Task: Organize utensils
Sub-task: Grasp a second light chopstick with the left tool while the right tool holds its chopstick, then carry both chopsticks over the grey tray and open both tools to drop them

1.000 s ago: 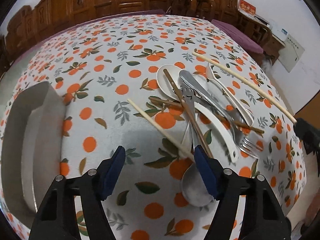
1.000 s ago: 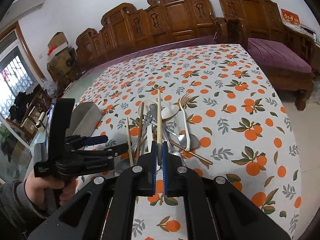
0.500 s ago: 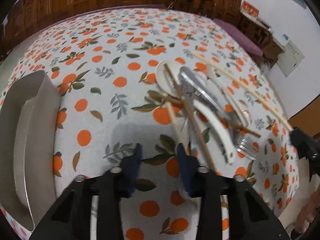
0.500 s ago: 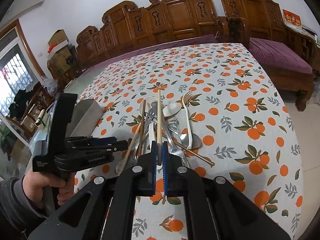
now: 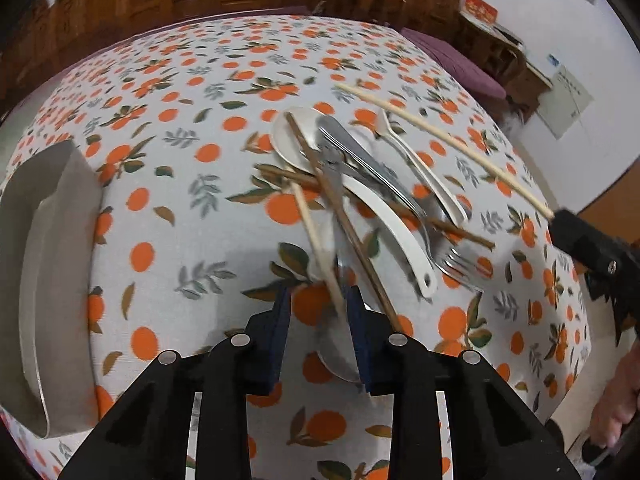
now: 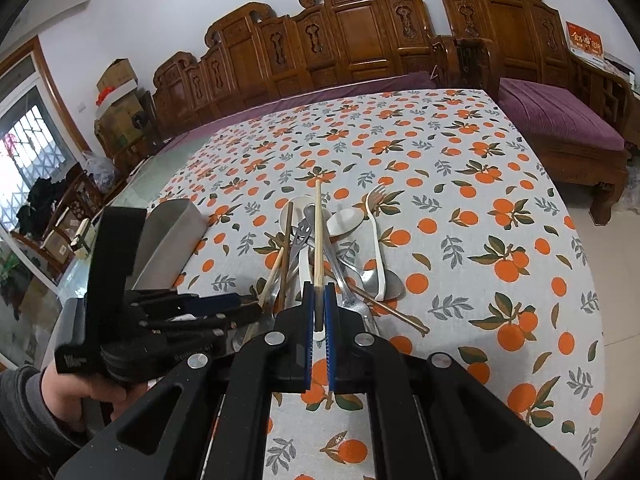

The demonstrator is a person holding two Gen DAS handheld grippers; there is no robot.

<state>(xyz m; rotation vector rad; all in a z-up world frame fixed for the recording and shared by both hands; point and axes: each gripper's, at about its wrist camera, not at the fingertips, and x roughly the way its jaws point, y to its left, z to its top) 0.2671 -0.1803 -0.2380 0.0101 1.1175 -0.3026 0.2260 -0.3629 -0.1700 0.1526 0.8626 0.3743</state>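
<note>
**Both tools over the utensil pile, each with a pale chopstick**

Left wrist view: the left tool (image 5: 316, 308) points steeply down at the near edge of the utensil pile (image 5: 360, 184) on the worktop (image 5: 192, 92), which wears a cloth printed with oranges. Its blue pads stand a narrow way apart, and a pale chopstick (image 5: 316, 236) runs from the pile down into the gap, lying against the right pad; motion blur hides whether the left pad touches it. Just beyond the tips, dark brown chopsticks (image 5: 348, 232), a white ceramic spoon (image 5: 384, 220), metal spoons and a fork (image 5: 460, 264) lie crossed over one another. Under the right pad sits the bowl of a metal spoon (image 5: 340, 356). Well off to the tool's left lies a grey tray (image 5: 52, 280), open side up. Far right, the right tool (image 5: 560, 220) holds a second pale chopstick (image 5: 440, 136) slanting above the pile.

Right wrist view: the right tool (image 6: 319, 300) has its blue pads pressed together on the near end of that second pale chopstick (image 6: 317, 236), which sticks straight ahead over the pile (image 6: 332, 248). To its left, a hand (image 6: 76, 392) in a grey sleeve grips the left tool (image 6: 252, 308), whose tips reach the pile's near-left edge by the first pale chopstick (image 6: 272, 276). The grey tray (image 6: 168, 240) lies beyond that tool, left of the pile.
</note>
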